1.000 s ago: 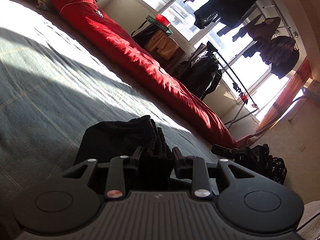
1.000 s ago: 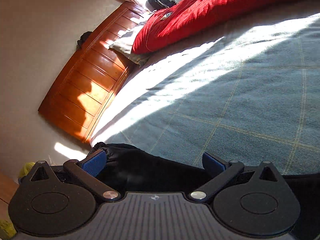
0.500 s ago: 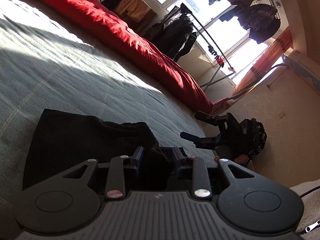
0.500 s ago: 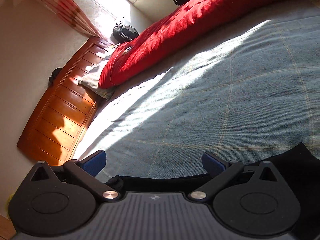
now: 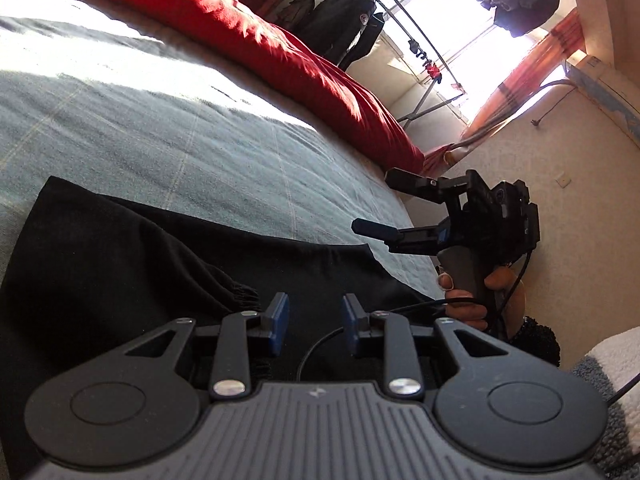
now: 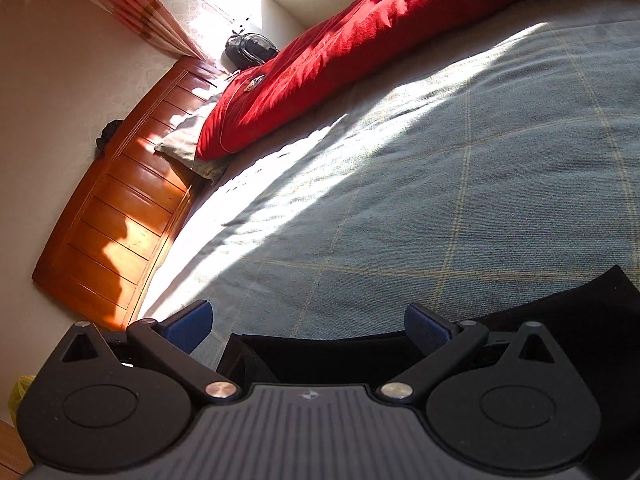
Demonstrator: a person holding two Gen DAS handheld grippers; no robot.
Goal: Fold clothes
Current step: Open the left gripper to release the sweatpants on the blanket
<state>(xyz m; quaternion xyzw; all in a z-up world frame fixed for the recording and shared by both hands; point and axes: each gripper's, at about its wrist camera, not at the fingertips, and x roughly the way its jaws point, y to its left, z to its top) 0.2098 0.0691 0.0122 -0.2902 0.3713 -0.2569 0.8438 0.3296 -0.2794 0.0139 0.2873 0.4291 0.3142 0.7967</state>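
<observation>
Jaws first: on our left gripper the blue pads stand a narrow gap apart with no cloth pinched between them; the black garment lies under and beyond the tips. Our right gripper has its jaws spread wide, nothing between the pads, and the garment's near hem sits just ahead of them.

In the left wrist view the garment spreads flat across the lower left and centre of the frame on the grey-green checked blanket. Its far edge runs diagonally from mid left toward centre right, and a gathered elastic band bunches just left of the left pad. The right gripper also shows at centre right, held by a hand off the bed's near edge, clear of the cloth.

Open blanket fills the middle of both views. A red duvet lines the far side along the top. A wooden headboard closes the left of the right wrist view. A clothes rack stands upper right in the left wrist view, well apart.
</observation>
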